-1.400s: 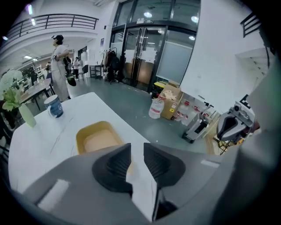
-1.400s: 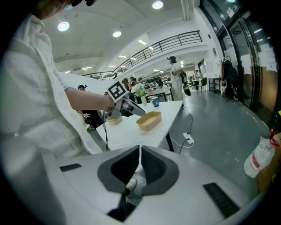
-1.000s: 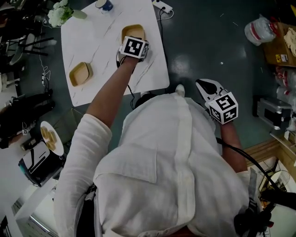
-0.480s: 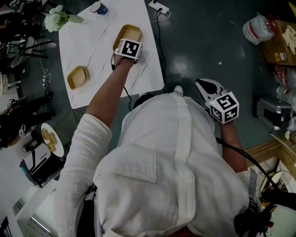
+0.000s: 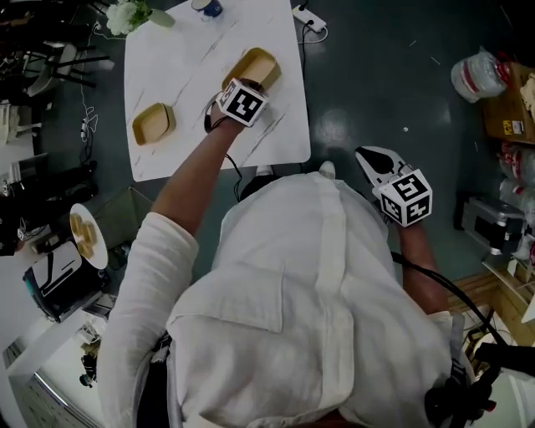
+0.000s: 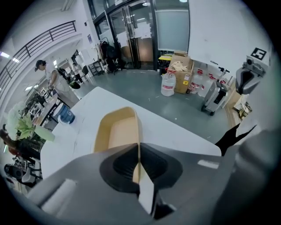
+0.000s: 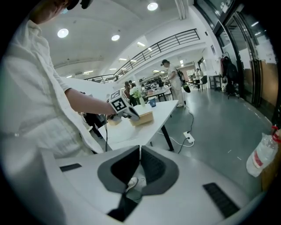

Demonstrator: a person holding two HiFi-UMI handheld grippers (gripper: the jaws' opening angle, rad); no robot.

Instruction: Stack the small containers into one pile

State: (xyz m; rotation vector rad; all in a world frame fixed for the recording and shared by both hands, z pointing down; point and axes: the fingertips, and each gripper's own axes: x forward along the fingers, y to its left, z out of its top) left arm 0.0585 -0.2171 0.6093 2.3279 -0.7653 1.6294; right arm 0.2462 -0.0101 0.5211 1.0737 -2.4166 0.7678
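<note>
A tan container (image 5: 259, 65) lies at an angle on the white marble table (image 5: 188, 58). My left gripper (image 5: 249, 86) is shut on its near side wall. In the left gripper view the jaws pinch that thin wall of the container (image 6: 117, 131), with the left gripper (image 6: 138, 163) low in the frame. A second tan container (image 5: 153, 124) sits apart near the table's left edge. My right gripper (image 5: 369, 155) hangs shut and empty over the dark floor, beside the person's body. From the right gripper (image 7: 139, 151) I see the held container (image 7: 143, 117) far off on the table.
White flowers (image 5: 134, 12) and a blue cup (image 5: 209, 7) stand at the table's far end. A power strip (image 5: 311, 18) lies on the floor by the table. Bags and boxes (image 5: 485, 75) line the right side. A person (image 6: 52, 81) stands in the distance.
The left gripper has turned with the container in it, so the container now lies at an angle to the table edge. The right gripper has held still.
</note>
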